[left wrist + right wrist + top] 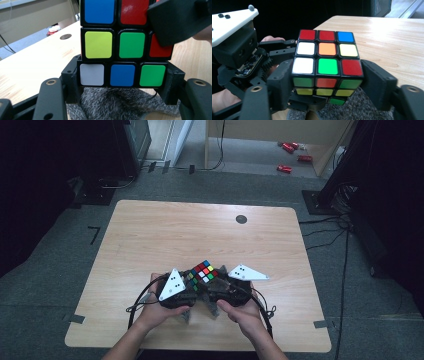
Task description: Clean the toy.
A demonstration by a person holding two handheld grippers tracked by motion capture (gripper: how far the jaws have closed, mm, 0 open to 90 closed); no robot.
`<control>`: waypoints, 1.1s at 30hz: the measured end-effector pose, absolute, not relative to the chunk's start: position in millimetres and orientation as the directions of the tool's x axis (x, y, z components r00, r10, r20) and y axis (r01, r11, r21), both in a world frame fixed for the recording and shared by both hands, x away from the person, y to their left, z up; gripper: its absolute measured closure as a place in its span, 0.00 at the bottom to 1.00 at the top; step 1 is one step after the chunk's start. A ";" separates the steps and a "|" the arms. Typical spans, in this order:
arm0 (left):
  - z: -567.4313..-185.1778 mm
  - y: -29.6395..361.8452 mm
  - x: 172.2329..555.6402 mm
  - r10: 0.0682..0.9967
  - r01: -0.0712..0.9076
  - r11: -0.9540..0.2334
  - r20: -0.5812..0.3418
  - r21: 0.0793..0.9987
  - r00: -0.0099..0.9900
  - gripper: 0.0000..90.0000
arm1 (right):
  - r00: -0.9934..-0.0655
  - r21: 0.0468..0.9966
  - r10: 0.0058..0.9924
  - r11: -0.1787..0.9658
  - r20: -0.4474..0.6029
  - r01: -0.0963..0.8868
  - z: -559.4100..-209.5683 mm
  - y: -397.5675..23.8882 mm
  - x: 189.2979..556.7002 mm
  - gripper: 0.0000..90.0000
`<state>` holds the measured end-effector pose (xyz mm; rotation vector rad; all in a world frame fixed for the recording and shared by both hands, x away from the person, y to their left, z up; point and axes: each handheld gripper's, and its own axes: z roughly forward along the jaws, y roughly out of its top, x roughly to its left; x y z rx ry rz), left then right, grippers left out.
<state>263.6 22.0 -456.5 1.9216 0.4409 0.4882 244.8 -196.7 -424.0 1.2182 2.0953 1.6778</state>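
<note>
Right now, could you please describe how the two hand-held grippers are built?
Both are black. The left hand-held gripper and right hand-held gripper each carry a pale three-cornered plate dotted with dark marks, and trail a black cable. Blocky jaws show brass-ringed screw holes. The forearms are bare.

Lab or test room, staged recording setup.
Bare wooden table (pixel 150 240) on grey carpet (pixel 60 270); tape marks (pixel 94 234), trailing cables (pixel 325 232), dark equipment stands (pixel 345 170).

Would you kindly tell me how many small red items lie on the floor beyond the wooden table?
4 small red items: two together, one right, one nearest; others may be hidden.
</note>
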 end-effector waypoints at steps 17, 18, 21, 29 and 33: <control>-459.1 18.8 262.8 0.532 0.077 -0.389 0.156 0.918 0.832 0.39 | -0.565 0.864 0.746 -0.028 0.353 0.502 -426.7 -189.2 240.3 0.38; -459.1 18.8 262.8 0.532 0.077 -0.389 0.156 0.918 0.832 0.39 | -0.565 0.864 0.746 -0.028 0.353 0.502 -426.7 -189.2 240.3 0.38; -455.9 23.8 265.3 0.532 0.082 -0.376 0.142 0.923 0.835 0.39 | -0.602 0.875 0.717 -0.025 0.352 0.483 -424.8 -192.5 241.4 0.32; -449.3 58.3 283.1 0.585 0.148 -0.342 0.087 0.928 0.806 0.39 | -0.620 0.915 0.740 0.014 0.262 0.403 -427.6 -202.6 241.5 0.26; -446.0 74.7 291.0 0.606 0.187 -0.312 0.043 0.931 0.794 0.39 | -0.611 0.895 0.762 0.096 0.215 0.436 -450.9 -190.3 248.7 0.21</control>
